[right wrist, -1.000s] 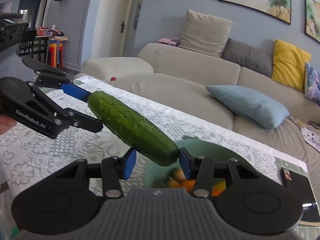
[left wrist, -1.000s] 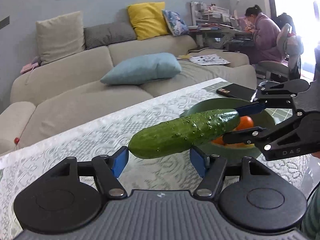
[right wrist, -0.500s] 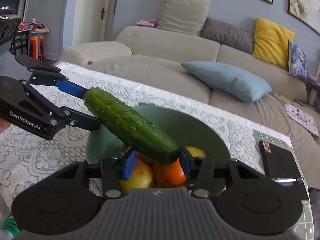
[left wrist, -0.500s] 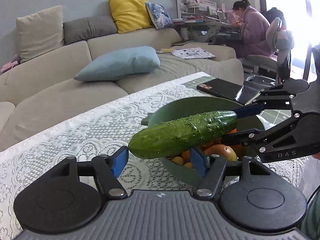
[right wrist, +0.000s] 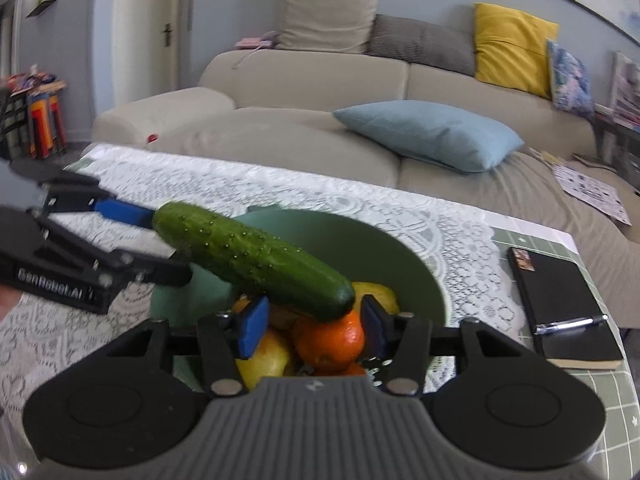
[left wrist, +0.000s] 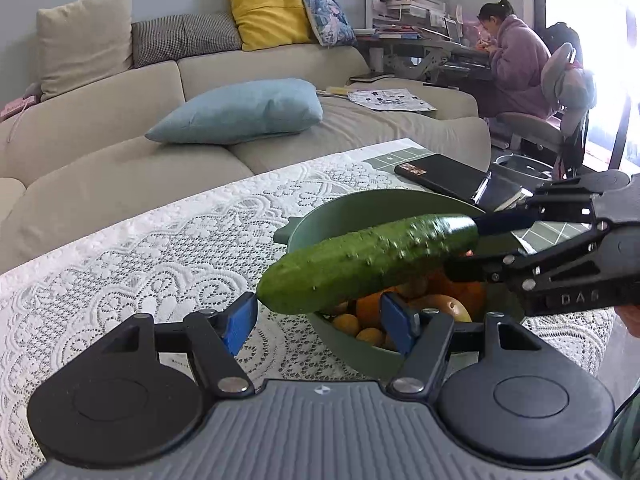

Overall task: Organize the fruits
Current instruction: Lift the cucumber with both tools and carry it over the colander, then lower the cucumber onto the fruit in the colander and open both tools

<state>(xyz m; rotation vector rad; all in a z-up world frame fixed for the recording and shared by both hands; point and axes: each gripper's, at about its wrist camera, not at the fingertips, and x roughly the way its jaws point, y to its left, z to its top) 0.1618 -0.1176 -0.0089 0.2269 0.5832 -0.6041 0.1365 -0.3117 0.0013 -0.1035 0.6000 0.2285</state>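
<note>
A dark green cucumber hangs slanted above a green bowl that holds oranges and a yellow fruit. My left gripper has the paler end of the cucumber wedged askew between its blue pads, and both fingers touch it. My right gripper is at the darker end. Its jaws are opening with that end still between them, and a thin gap shows at its right pad. In the left wrist view the right gripper reaches in from the right over the bowl.
The bowl stands on a white lace cloth. A black notebook with a pen lies at the table's right end. A beige sofa with a blue cushion runs behind the table. A person sits at a desk, far right.
Both grippers have carried the cucumber sideways from above the cloth to over the bowl. The right gripper's pads have spread away from the cucumber's end.
</note>
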